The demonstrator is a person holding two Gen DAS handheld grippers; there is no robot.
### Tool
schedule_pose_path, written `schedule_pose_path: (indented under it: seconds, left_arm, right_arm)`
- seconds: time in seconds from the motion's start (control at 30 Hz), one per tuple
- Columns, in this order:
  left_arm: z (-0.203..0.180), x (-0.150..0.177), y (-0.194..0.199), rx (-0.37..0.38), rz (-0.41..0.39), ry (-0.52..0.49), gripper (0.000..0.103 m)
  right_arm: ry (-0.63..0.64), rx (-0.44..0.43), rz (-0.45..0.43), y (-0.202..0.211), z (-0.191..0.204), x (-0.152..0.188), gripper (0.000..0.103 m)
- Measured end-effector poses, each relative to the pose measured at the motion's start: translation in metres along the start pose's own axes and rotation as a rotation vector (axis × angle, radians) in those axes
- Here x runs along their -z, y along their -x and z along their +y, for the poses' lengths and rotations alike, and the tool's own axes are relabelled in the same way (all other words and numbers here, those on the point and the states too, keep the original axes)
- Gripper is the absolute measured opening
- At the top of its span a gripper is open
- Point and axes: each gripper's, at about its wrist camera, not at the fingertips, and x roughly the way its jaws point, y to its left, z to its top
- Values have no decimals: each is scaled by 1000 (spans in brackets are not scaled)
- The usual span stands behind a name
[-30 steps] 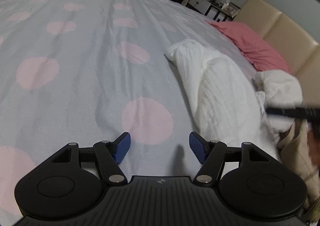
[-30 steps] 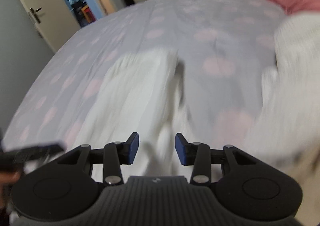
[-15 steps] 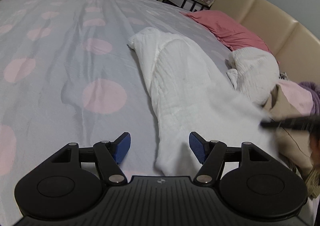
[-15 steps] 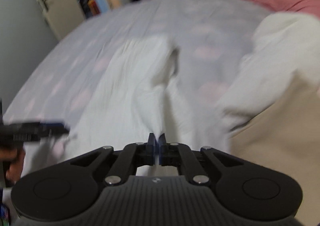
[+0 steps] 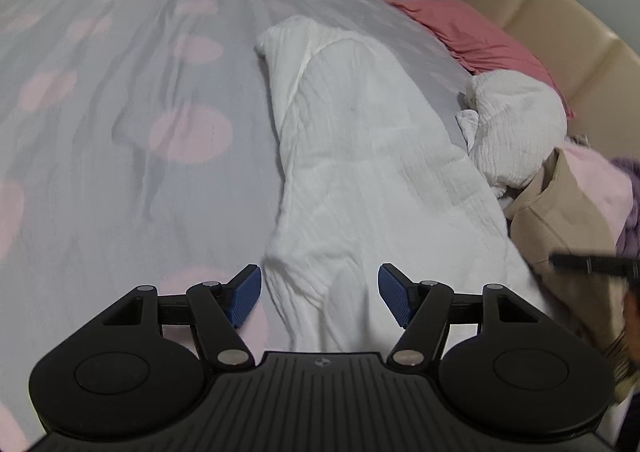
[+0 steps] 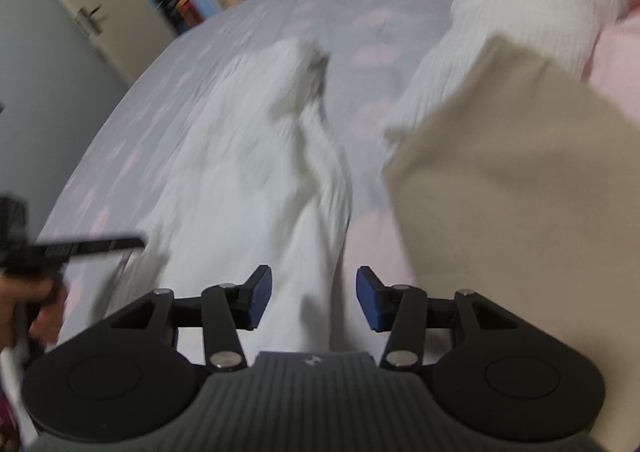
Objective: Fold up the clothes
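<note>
White garment [image 5: 360,156] lies crumpled lengthwise on the spotted bed [image 5: 120,172], beside a clothes pile [image 5: 560,204]. Left gripper [image 5: 320,294] hangs over its near end – fingers apart, nothing gripped. Right gripper [image 6: 314,298] – fingers just reopened, apart over the cloth w/o pinching it.

White garment [image 5: 360,172]: crinkled, matt woven cloth
Bedsheet [image 5: 120,132]: smooth matt cotton-like cloth, lightly creased
Headboard [image 5: 560,24]: padded, faintly glossy leather-like panels
Ribbed white top [image 5: 516,124]: soft textured knit
Left gripper [image 5: 320,294]: matt black plastic, ridged blue pads, shiny metal pivots
</note>
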Motion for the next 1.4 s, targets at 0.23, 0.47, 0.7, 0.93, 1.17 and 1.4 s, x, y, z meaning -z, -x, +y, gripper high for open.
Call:
schedule_pose_path:
  seconds: [0.23, 0.47, 0.7, 0.93, 1.17, 1.4]
  left_arm:
    - [-29, 40, 22, -8, 76, -12, 63]
    - [-65, 105, 53, -10, 133, -96, 63]
    - [-86, 171, 68, 4, 180, -80, 63]
    - [-109, 231, 83, 28, 218, -116, 64]
    - [-126, 278, 106, 73, 200, -142, 71]
    - [-133, 305, 110, 196, 286, -82, 66]
  right_arm:
    - [20, -25, 129, 11, 2, 60, 57]
    - [33, -36, 117, 73, 2, 112, 59]
    - [79, 10, 204, 114, 14, 164, 60]
    - [199, 59, 392, 117, 41, 213, 63]
    - [205, 67, 372, 113, 21, 249, 66]
    - [182, -6, 388, 127, 6, 262, 66]
